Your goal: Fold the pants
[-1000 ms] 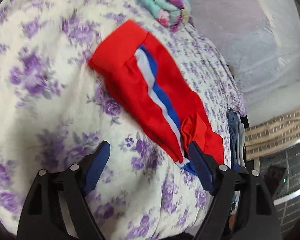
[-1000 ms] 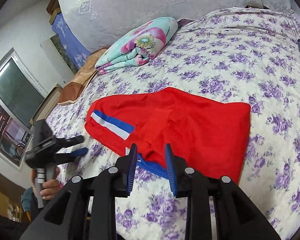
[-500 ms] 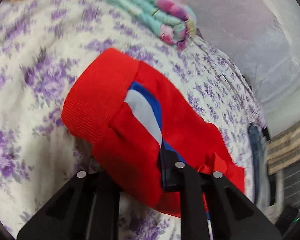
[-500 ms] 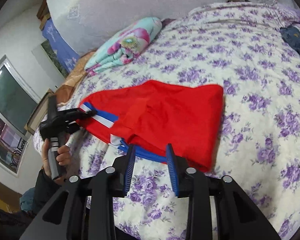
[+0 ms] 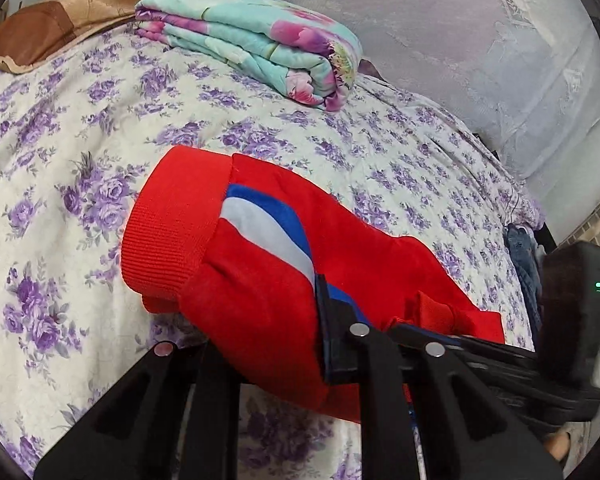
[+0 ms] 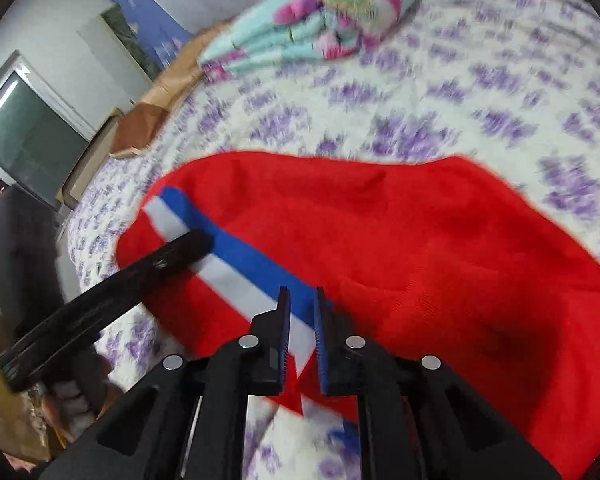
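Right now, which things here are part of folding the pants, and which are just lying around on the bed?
In the job:
red pants
left gripper, clamped on a pant leg
right gripper, closing on the striped edge

Lying about:
folded floral blanket
brown pillow
jeans at the bed edge

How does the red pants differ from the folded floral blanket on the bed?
The red pants are plain red with a blue-and-white stripe; the folded blanket is turquoise with pink flowers. The pants lie loosely spread and are gripped by the left gripper; the blanket is neatly folded, untouched. Both rest on the bedspread.
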Demonstrator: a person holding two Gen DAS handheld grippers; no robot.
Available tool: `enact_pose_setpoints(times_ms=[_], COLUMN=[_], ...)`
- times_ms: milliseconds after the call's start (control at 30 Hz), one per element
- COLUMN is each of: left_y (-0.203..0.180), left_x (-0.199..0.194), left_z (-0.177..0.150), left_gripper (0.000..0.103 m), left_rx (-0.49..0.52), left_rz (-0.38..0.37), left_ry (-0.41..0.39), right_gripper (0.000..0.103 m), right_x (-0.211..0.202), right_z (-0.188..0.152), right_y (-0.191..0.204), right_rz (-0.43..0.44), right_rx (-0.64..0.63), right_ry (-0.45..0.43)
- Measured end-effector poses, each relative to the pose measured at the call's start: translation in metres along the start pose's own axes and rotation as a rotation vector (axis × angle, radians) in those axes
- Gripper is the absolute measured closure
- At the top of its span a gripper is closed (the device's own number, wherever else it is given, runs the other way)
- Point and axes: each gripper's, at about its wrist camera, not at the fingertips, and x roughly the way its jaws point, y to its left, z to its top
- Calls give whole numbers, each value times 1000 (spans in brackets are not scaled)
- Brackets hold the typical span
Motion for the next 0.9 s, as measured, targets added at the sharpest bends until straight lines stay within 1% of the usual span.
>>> enact_pose_setpoints(times_ms=[33, 67, 100, 133, 167, 300, 400, 433, 533, 567, 633, 667, 700, 733, 767, 833, 867, 900], left_y=[1, 1, 0, -2, -3, -18, -36, -48, -90, -114, -153, -181, -198, -215, -234, -251, -252, -254], left_x=[1, 4, 5, 4, 3, -4, -12, -16, -27, -32, -36, -34, -31, -23, -4, 39, 55, 74], left_z=[0, 1, 1, 1, 1, 3, 2, 0, -9, -18, -34, -49, -59, -70, -84, -101, -106, -112], left_gripper=[89, 89, 89, 89, 89, 89, 90, 90, 91, 91, 92, 92, 92, 92, 92, 89, 81, 78], left_rx=[0, 4, 10, 19, 28, 64, 110, 148, 287, 368, 492, 579, 626, 667, 705, 727, 724, 719], left_rz=[-3, -3, 4, 13, 17, 25, 37, 48, 78, 81, 72, 62, 49, 36, 34, 83, 98, 116], left_ry=[3, 12, 10, 3, -3, -21, -43, -57, -93, -103, -102, -85, -63, -23, 50, 182, 225, 277], right_gripper=[94, 95, 95, 92, 92, 92, 90, 90, 90, 90, 90, 90, 90, 90, 90, 90, 90, 90], right_x=[11, 18, 16, 11, 4, -51, -104, -127, -171, -190, -215, -220, -227, -230, -232, -224, -217, -211], right_z=[0, 0, 0, 0, 0, -10, -29, -42, -75, -92, -124, -133, -147, -158, -171, -185, -188, -190], right_y=[-2, -5, -4, -2, -2, -10, -31, -46, -87, -107, -139, -151, -163, -173, -185, -203, -207, -212], right_rz=[-4, -3, -7, 4, 24, 77, 87, 75, 52, 38, 7, -2, -9, -13, -14, -7, -5, -2], right_rx=[17, 29, 25, 24, 28, 39, 67, 90, 180, 228, 305, 337, 368, 393, 421, 462, 472, 481], right_ry=[26, 31, 22, 18, 7, -103, -212, -265, -371, -416, -482, -503, -522, -535, -541, -519, -502, -481])
